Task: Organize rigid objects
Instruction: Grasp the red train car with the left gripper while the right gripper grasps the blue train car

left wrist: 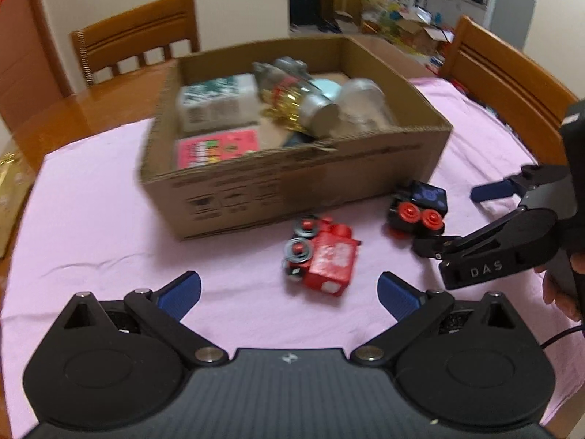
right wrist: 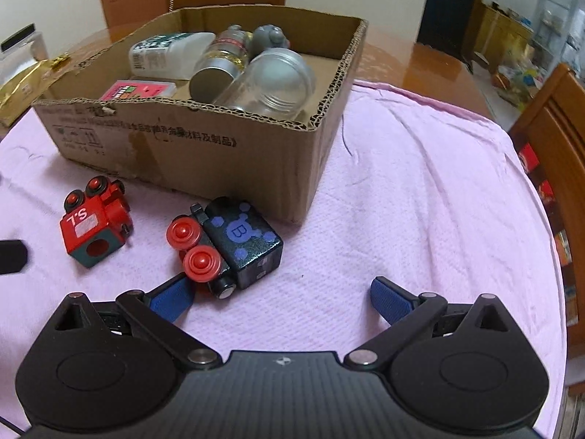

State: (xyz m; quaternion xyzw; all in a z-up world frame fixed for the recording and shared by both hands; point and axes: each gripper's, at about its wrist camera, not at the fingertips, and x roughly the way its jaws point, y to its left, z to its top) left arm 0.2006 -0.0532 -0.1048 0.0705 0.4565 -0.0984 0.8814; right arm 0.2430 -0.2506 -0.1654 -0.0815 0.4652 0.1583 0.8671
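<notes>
A red toy train block (left wrist: 325, 256) lies on its side on the pink cloth, just ahead of my open, empty left gripper (left wrist: 289, 294); it also shows in the right wrist view (right wrist: 95, 221). A black toy train block with red wheels (right wrist: 230, 243) lies just ahead and left of my open, empty right gripper (right wrist: 281, 298), whose left finger pad (right wrist: 172, 298) is next to its wheels. In the left wrist view the black block (left wrist: 418, 208) lies beside the right gripper (left wrist: 464, 219). A cardboard box (left wrist: 299, 186) behind them holds bottles, a jar and a pink pack.
Wooden chairs (left wrist: 139, 40) stand behind the table and at the right (left wrist: 512, 84). A gold bag (right wrist: 25, 84) lies left of the box. The pink cloth (right wrist: 420, 201) covers the wooden table.
</notes>
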